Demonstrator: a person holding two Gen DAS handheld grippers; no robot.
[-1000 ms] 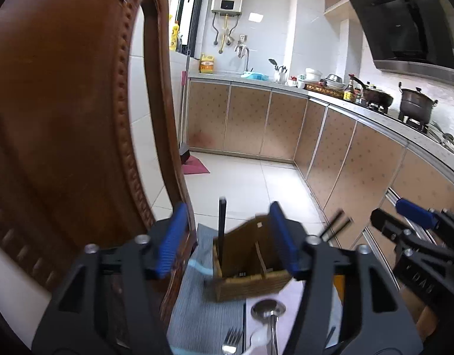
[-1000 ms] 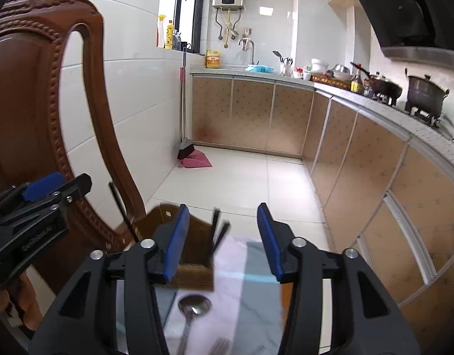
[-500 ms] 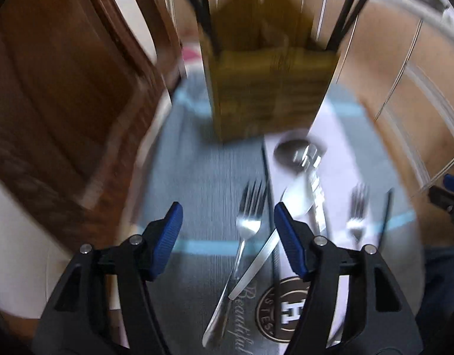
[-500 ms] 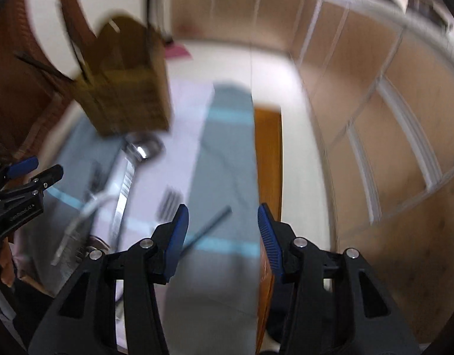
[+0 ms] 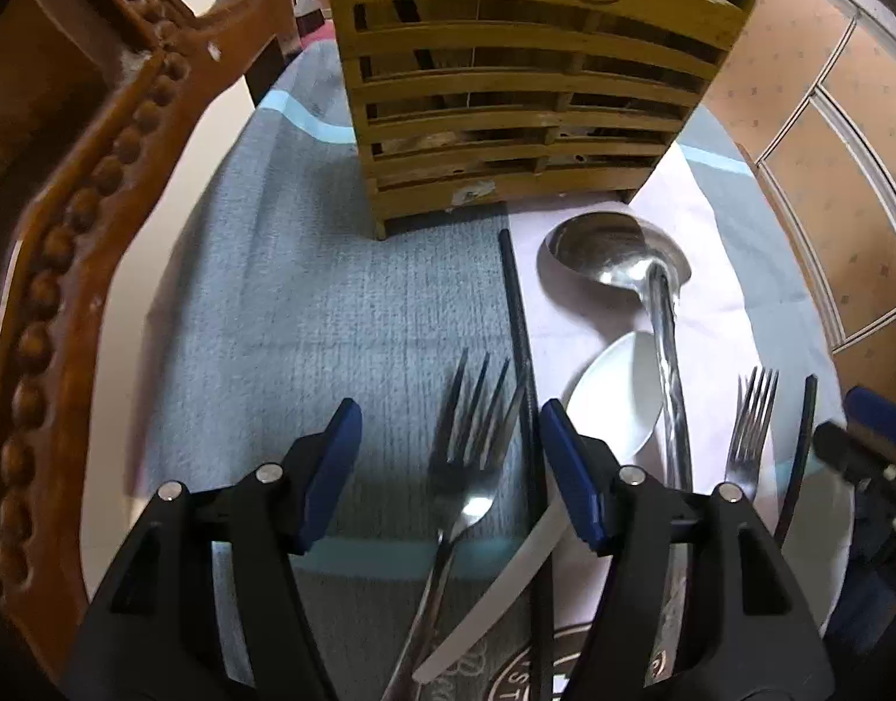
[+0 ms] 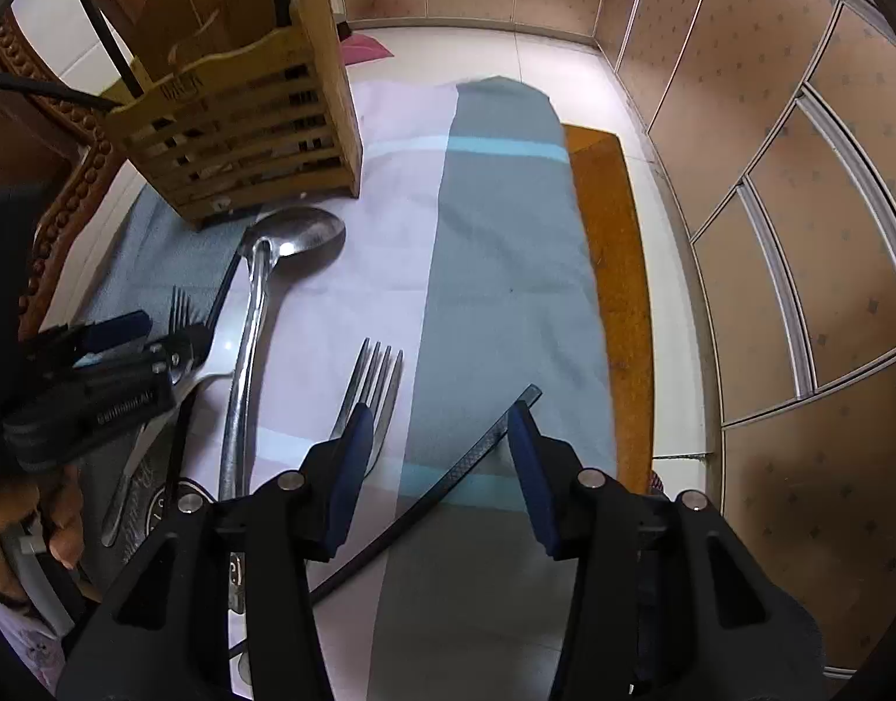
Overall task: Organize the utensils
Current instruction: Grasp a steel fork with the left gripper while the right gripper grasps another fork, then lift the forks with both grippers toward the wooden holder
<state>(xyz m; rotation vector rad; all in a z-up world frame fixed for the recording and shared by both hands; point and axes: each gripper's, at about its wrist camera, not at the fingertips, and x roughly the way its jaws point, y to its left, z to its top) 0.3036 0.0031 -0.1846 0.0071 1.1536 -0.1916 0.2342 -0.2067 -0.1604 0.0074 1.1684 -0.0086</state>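
A slatted bamboo utensil holder (image 5: 524, 87) (image 6: 238, 117) stands at the far end of a cloth-covered table, with black chopsticks standing in it. In front of it lie a steel ladle (image 5: 646, 292) (image 6: 255, 315), a white spoon (image 5: 605, 403), two forks (image 5: 471, 438) (image 6: 372, 391) and loose black chopsticks (image 5: 521, 344) (image 6: 465, 461). My left gripper (image 5: 451, 467) is open, low over the left fork. My right gripper (image 6: 436, 455) is open over a chopstick that lies between its fingers.
A carved wooden chair back (image 5: 86, 187) stands close on the left. The grey and pink cloth (image 6: 495, 269) covers the table; a bare wooden strip (image 6: 617, 269) shows at its right edge. Kitchen cabinets (image 6: 798, 175) line the right side beyond the table.
Both grippers tilted down from looking across the kitchen to looking at the table, and moved lower and closer to the utensils. Both stayed open.
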